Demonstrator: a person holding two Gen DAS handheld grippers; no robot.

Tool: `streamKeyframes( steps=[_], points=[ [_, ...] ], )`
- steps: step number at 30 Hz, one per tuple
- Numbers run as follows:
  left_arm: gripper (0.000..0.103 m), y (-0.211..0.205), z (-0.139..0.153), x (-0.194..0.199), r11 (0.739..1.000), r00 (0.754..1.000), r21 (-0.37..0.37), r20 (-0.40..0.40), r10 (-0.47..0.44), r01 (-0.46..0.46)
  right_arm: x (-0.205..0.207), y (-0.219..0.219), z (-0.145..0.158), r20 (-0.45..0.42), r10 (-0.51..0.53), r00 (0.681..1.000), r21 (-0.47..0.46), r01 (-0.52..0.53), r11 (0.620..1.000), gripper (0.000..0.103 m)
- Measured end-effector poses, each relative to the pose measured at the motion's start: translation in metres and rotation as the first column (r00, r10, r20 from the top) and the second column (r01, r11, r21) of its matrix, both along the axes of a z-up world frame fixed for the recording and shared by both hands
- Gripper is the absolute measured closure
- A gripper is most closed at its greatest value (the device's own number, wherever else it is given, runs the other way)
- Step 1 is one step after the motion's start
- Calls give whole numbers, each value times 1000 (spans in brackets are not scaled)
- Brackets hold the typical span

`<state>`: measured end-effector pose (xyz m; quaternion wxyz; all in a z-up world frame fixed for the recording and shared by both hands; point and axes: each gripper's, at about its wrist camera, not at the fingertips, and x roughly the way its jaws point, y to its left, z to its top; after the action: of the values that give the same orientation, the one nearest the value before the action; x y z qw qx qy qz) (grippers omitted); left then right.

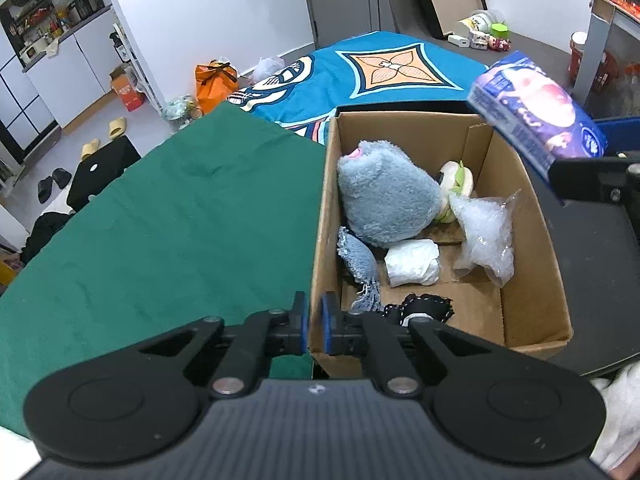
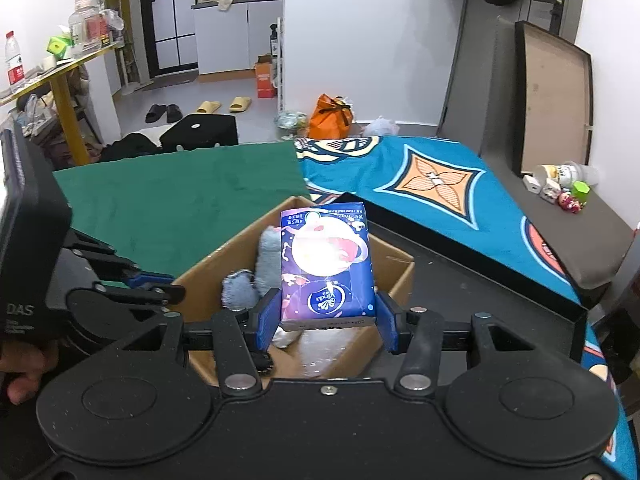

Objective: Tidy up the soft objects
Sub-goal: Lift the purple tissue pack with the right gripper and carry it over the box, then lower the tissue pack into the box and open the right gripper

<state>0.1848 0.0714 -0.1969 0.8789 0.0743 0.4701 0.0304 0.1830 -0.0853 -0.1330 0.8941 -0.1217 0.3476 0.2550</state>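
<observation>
One purple tissue pack (image 2: 328, 268), printed with a pale moon, is clenched in the right tool (image 2: 327, 316) above the cardboard box (image 1: 536, 292). Six soft items lie inside. Left tool (image 1: 314, 322), nearly closed, grasps nothing at the box's 6 o'clock rim.

The tissue pack (image 2: 328, 268) has a glossy plastic wrap that catches a bright glare. The box (image 1: 528, 248) is plain brown cardboard, matt and slightly scuffed. Inside it, the plush toy (image 1: 386, 200) is shaggy grey-blue fleece, the denim scrap (image 1: 358, 258) is frayed at its edges, the paper wad (image 1: 412, 262) is crumpled white, and the plastic bag (image 1: 486, 236) is clear and crinkled. The green cloth (image 1: 168, 232) looks soft and matt, like felt. Both grippers are matt black plastic, with metal pivot pins and blue pads (image 2: 267, 318).
</observation>
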Motion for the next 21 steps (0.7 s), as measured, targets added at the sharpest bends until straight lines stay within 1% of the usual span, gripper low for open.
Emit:
streamKeyframes(
  steps=[3,5,6,8,18,21],
  points=[
    [97,2,1,-1,1000,1000,-17,9,0,0,-4,3,0,-25,12,1000,15,-11,1000,53],
    [97,2,1,-1,1000,1000,-24,13,-3,3,-7,6,-2,-72,42,997,30,-40,999,50],
    [97,3,1,-1,1000,1000,-25,13,-3,3,-8,7,-3,-87,50,995,32,-48,998,41],
    [97,3,1,-2,1000,1000,-29,14,-5,5,-11,6,-3,-81,34,996,11,-33,999,33],
    [96,4,5,-4,1000,1000,-30,19,-4,5,-10,-18,0,-91,-44,995,20,46,999,33],
    [96,7,8,-5,999,1000,-43,20,3,-2,-11,-26,-2,-104,-64,992,32,68,997,31]
  ],
)
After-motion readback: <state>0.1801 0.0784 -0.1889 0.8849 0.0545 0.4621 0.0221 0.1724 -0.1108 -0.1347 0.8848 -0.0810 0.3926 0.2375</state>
